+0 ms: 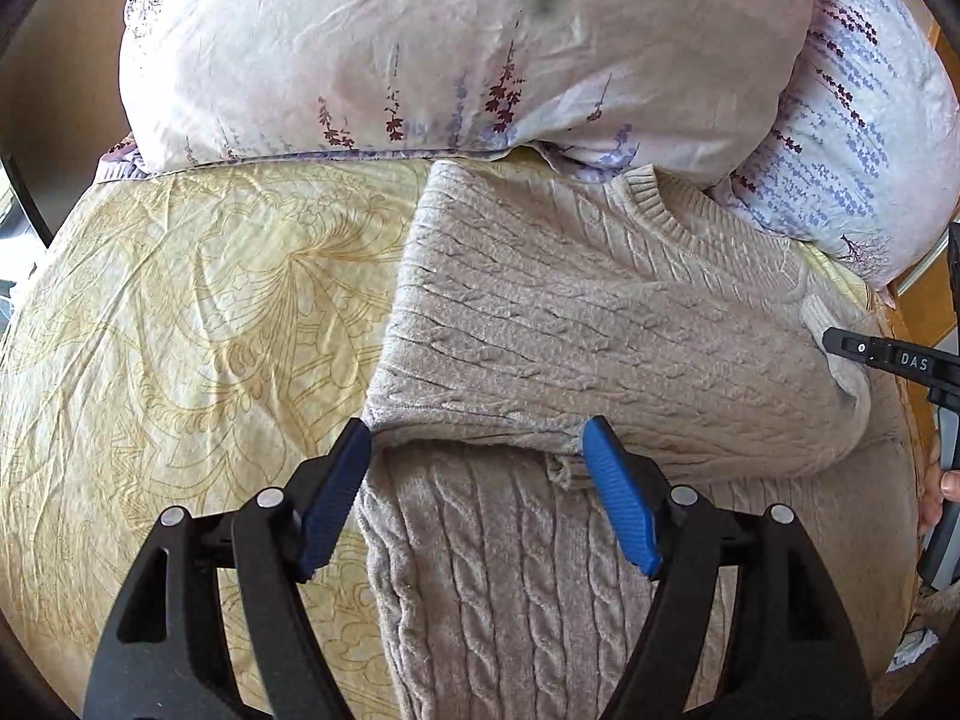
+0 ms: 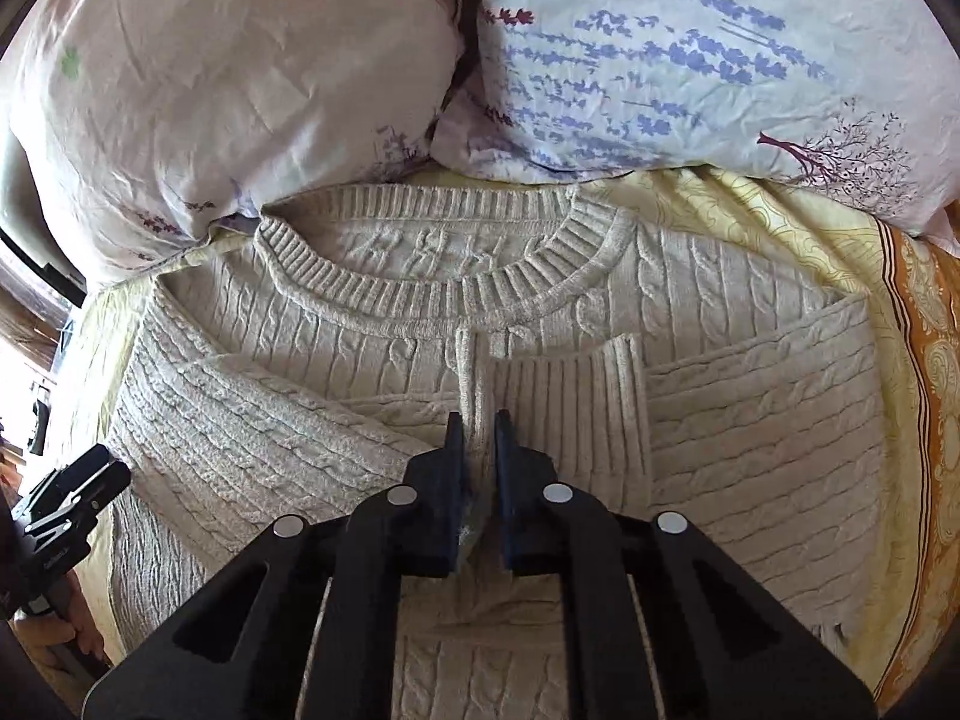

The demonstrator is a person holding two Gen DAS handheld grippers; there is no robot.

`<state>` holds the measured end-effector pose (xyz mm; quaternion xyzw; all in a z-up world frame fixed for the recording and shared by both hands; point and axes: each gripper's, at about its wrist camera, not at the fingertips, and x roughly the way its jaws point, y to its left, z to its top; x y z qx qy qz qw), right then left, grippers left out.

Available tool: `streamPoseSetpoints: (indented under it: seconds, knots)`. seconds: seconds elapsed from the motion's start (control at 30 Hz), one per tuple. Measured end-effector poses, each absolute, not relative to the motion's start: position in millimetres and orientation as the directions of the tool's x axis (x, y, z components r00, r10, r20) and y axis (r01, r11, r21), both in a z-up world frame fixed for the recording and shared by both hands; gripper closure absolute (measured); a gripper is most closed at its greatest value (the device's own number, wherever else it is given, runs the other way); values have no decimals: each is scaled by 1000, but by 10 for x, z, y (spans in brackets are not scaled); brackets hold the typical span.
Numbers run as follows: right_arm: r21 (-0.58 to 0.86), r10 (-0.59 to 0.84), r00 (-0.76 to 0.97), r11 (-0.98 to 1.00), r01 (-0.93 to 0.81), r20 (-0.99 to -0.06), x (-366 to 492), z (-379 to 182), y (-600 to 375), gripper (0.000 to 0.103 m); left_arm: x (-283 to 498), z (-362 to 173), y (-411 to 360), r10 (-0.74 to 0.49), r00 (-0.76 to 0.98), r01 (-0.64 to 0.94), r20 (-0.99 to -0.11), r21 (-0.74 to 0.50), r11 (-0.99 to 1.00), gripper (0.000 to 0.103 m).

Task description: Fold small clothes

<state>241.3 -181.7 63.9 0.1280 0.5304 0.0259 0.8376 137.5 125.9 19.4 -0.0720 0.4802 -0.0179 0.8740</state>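
Right gripper (image 2: 478, 420) pinches sweater (image 2: 372, 438) cuff.

Sweater (image 2: 420, 324) on the bedsheet (image 1: 180, 300), collar just before two pillows (image 2: 240, 90) side by side

One cable-knit sweater (image 2: 384, 324) lies on the bed, and it is the only garment in view. It has one ribbed round collar (image 2: 444, 294). Two sleeves are folded in across its front, one from each side: one sleeve (image 2: 252, 420) and the other sleeve (image 2: 762, 402), with one ribbed cuff (image 2: 570, 390) showing. Two pillows lean at the head of the bed: one pale pillow (image 2: 228, 78) with sparse sprigs, one pillow with blue flower rows (image 2: 690, 60). One yellow patterned bedsheet (image 1: 180, 300) covers the bed. Two tools are in view: the left tool (image 1: 477, 438) and the right tool (image 2: 478, 426).
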Motion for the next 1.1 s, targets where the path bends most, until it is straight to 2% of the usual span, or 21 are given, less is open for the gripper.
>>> streamPoseSetpoints:
  seconds: [0.07, 0.17, 0.23, 0.27, 0.37, 0.43, 0.5, 0.57, 0.63, 0.7, 0.77, 0.87, 1.1]
  knots:
    - [310, 211, 524, 945, 108, -825, 2344, 847, -1960, 95, 1371, 173, 1234, -98, 538, -38, -837, -141, 989, 30]
    - [459, 276, 696, 884, 87, -663, 2095, 1256, -2252, 95, 1388, 175, 1245, -95, 540, -42, -837, -139, 989, 30]
    - [487, 260, 736, 867, 106, -625, 1934, 1340, -2414, 95, 1404, 162, 1258, -90, 539, -49, -837, -138, 989, 30]
    - [497, 255, 729, 857, 133, -635, 1875, 1277, -2480, 95, 1406, 155, 1277, -92, 537, -55, -839, -143, 988, 30]
    - [468, 232, 605, 843, 267, -762, 1726, 767, -2630, 95, 1389, 128, 1325, -81, 530, -71, -844, -140, 988, 30]
    - [491, 272, 518, 798, 350, -811, 1588, 422, -2698, 94, 1356, 128, 1341, -77, 530, -71, -844, -135, 988, 30]
    - [541, 310, 520, 749, 382, -796, 1444, 315, -2778, 94, 1317, 132, 1356, -70, 532, -65, -844, -123, 990, 30]
    - [556, 305, 542, 733, 392, -783, 1421, 360, -2850, 85, 1296, 123, 1369, -59, 531, -59, -846, -107, 993, 30]
    - [562, 295, 562, 731, 388, -773, 1443, 415, -2918, 68, 1284, 110, 1390, -56, 527, -51, -848, -98, 994, 30]
    - [576, 309, 561, 717, 392, -768, 1476, 405, -2978, 68, 1281, 99, 1403, -54, 527, -43, -848, -90, 995, 35]
    - [587, 330, 547, 703, 402, -770, 1513, 363, -3028, 69, 1283, 85, 1409, -56, 524, -27, -850, -82, 996, 48]
    - [586, 336, 539, 705, 400, -773, 1552, 340, -3002, 69, 1277, 74, 1386, -52, 526, 10, -849, -55, 998, 59]
    - [585, 349, 523, 704, 401, -778, 1607, 326, -3009, 69, 1327, 76, 1272, 39, 550, 108, -834, 117, 987, 64]
